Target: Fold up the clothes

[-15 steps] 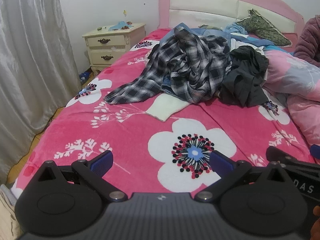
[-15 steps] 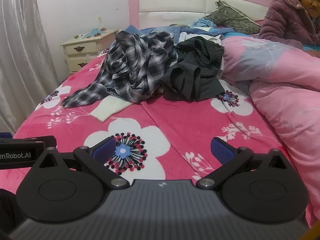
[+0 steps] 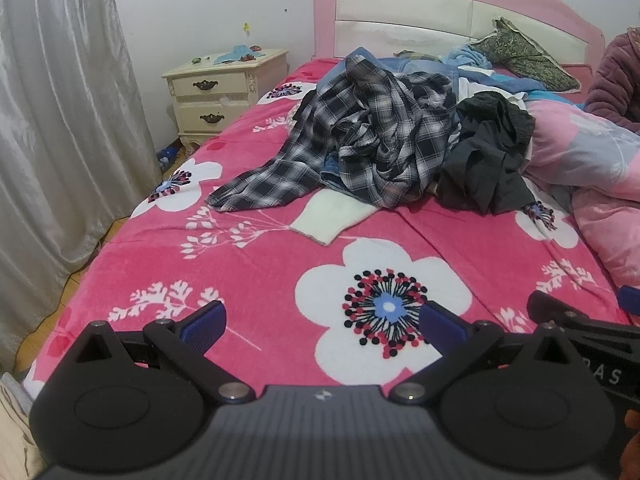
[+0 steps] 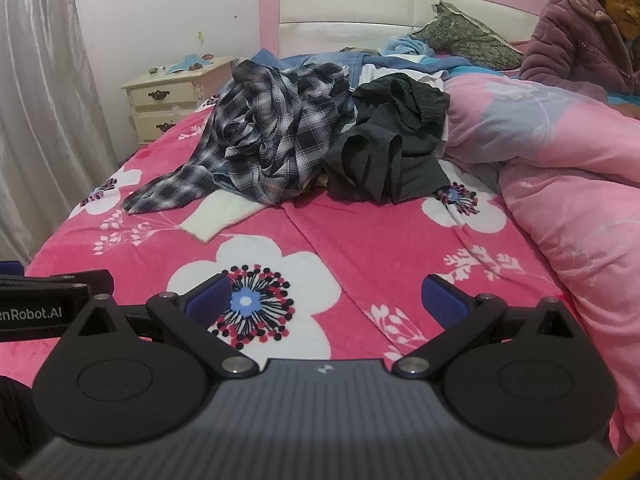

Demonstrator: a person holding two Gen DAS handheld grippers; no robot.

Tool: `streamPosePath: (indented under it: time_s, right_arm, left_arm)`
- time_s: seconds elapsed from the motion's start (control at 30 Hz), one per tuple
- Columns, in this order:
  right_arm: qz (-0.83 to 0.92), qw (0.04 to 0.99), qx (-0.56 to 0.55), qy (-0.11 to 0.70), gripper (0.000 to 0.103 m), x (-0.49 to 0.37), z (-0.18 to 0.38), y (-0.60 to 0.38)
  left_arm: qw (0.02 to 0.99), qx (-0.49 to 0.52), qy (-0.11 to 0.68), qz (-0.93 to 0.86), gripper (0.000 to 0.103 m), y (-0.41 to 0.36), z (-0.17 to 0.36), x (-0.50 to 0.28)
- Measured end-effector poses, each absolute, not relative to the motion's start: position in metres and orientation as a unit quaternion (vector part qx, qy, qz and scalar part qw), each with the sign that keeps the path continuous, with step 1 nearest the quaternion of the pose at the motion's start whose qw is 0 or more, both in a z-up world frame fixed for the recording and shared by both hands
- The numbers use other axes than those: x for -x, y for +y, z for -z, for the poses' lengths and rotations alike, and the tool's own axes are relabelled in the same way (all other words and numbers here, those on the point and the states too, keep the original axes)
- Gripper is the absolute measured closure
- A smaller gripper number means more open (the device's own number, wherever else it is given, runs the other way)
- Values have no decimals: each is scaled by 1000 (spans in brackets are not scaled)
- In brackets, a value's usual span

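A pile of clothes lies mid-bed: a black-and-white plaid shirt (image 3: 372, 140) (image 4: 276, 136), a dark grey garment (image 3: 484, 160) (image 4: 392, 148) to its right, a white piece (image 3: 332, 216) (image 4: 220, 212) sticking out in front, and blue clothes (image 3: 404, 64) behind. My left gripper (image 3: 322, 322) is open and empty above the pink floral blanket (image 3: 260, 264), well short of the pile. My right gripper (image 4: 326, 298) is open and empty beside it, over the blanket (image 4: 360, 240).
A pink quilt (image 4: 560, 168) is heaped along the bed's right side. A person in a purple jacket (image 4: 580, 40) sits at the far right. A cream nightstand (image 3: 224, 92) stands left of the pink headboard (image 3: 440, 12). A grey curtain (image 3: 60, 120) hangs at the left.
Both grippers have shifted very slightly; the view of the bed and clothes is almost the same. Both stay open and empty.
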State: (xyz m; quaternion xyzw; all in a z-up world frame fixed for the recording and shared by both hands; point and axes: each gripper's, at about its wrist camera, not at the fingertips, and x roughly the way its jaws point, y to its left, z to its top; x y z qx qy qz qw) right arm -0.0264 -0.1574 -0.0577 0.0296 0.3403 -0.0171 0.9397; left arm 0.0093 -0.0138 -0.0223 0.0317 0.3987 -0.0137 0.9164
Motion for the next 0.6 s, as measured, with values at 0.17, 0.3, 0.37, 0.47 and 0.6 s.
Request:
streamPosePath:
  time_s: [0.17,0.3,0.37,0.47,0.6]
  right_arm:
    - [21,939,-27,342,1,25,57,-156]
    - [24,939,-25,342,1,26,57,-155]
    - [25,939,-21,342,1,26,56,-154]
    - [29,939,-19,343,1,25,55,-154]
    - [32,938,-20,344,1,25,55,-154]
  left_arm:
    - [919,-32,392,12,0,-12,22,-7]
    - [919,-32,392,8,0,-11,22,-8]
    - [920,-28,392,7,0,-10,22,-8]
    - [921,-25,389,9,0,-9,21,-7]
    - [922,-30,387,9,0,-9,21,-8]
